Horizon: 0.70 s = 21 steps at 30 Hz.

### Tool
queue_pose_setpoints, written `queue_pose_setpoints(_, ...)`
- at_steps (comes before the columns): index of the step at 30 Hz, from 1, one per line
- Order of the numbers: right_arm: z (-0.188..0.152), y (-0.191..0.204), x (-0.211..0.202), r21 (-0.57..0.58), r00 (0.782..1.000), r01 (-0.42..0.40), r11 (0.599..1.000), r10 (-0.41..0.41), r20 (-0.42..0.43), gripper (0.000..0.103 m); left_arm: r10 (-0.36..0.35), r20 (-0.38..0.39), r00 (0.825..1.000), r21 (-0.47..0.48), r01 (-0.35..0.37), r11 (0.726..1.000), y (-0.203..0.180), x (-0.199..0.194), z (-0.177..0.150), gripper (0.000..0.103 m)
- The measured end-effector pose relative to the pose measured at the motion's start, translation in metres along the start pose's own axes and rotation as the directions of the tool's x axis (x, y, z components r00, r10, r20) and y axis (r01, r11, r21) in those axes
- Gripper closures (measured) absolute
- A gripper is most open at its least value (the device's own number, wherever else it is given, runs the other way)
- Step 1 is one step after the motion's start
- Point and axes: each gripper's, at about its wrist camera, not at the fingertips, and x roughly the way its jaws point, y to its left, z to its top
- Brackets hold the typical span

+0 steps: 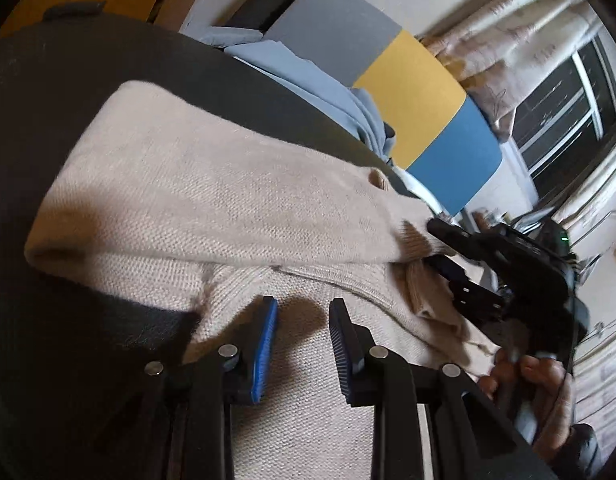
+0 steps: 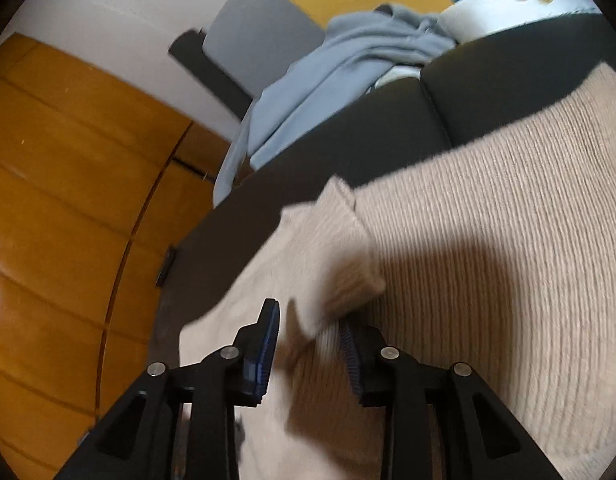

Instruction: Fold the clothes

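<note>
A beige knit sweater [image 1: 212, 200] lies spread on a dark seat cushion [image 1: 60, 92], one sleeve folded across its body. My left gripper [image 1: 304, 308] hovers low over the sweater's body, jaws open with nothing between them. In the left wrist view my right gripper [image 1: 437, 248] is at the right, at the folded sleeve's ribbed cuff [image 1: 413, 242], held by a person's hand [image 1: 523, 380]. In the right wrist view the right gripper [image 2: 308, 316] is open; the blurred cuff [image 2: 347, 284] lies between the jaws, against the right pad and apart from the left pad.
A light blue garment [image 2: 327, 76] is heaped at the back of the dark cushion [image 2: 507, 88]. Behind it stand grey, yellow and blue wall panels [image 1: 411, 92]. A wooden floor [image 2: 60, 220] lies left of the seat. A curtained window [image 1: 567, 92] is at the far right.
</note>
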Motion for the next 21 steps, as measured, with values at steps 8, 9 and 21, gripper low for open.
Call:
queue_pose_setpoints(8, 0.014, 0.036, 0.009, -0.153, 0.997, 0.073, 0.986, -0.074, -0.003, 0.096, 0.031, -0.008, 0.999, -0.001, -0.031, 1.0, -0.002, 0.0, 0.011, 0.078)
queue_pose_setpoints(9, 0.018, 0.045, 0.001, -0.18, 0.998, 0.065, 0.982, -0.065, 0.008, 0.096, 0.037, -0.008, 0.999, -0.004, -0.037, 0.999, -0.002, 0.001, 0.014, 0.078)
queue_pose_setpoints(21, 0.052, 0.042, -0.128, -0.235, 0.969, 0.089, 0.968, -0.029, 0.247, 0.096, 0.139, 0.015, 0.99, 0.052, -0.139, 0.989, -0.012, -0.001, 0.021, 0.076)
